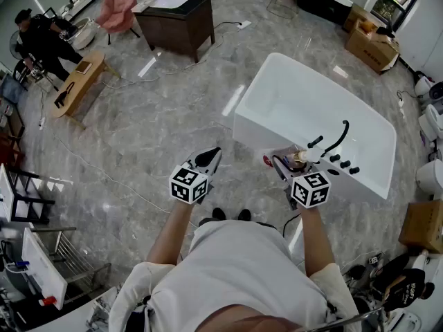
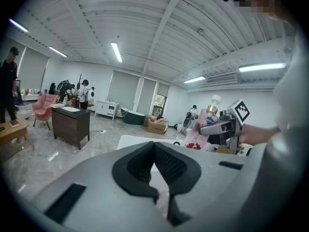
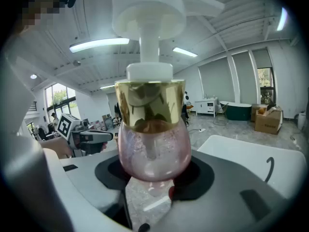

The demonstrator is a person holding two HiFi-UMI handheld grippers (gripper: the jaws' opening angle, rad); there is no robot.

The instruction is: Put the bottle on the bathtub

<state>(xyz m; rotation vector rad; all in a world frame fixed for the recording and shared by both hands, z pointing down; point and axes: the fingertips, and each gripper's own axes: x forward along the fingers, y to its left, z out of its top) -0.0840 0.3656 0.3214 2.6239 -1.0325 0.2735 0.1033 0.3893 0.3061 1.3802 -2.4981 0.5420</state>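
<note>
A pink pump bottle [image 3: 152, 149] with a gold collar and white pump head stands clamped in my right gripper [image 3: 153, 178], filling the right gripper view. In the head view the bottle [image 1: 289, 160] hangs just in front of the near rim of the white bathtub [image 1: 277, 102], with the right gripper [image 1: 285, 166] shut on it. The left gripper view shows the bottle [image 2: 202, 129] out to the right. My left gripper [image 1: 210, 159] hovers over the floor left of the tub, its jaws [image 2: 157, 178] closed with nothing between them.
A black faucet and knobs [image 1: 337, 147] sit on the tub's near right rim. A dark cabinet [image 1: 176, 21], a pink chair [image 1: 118, 5] and a wooden bench [image 1: 77, 81] stand farther off. Cardboard boxes [image 1: 372, 43] lie beyond the tub. A person [image 1: 38, 40] stands at far left.
</note>
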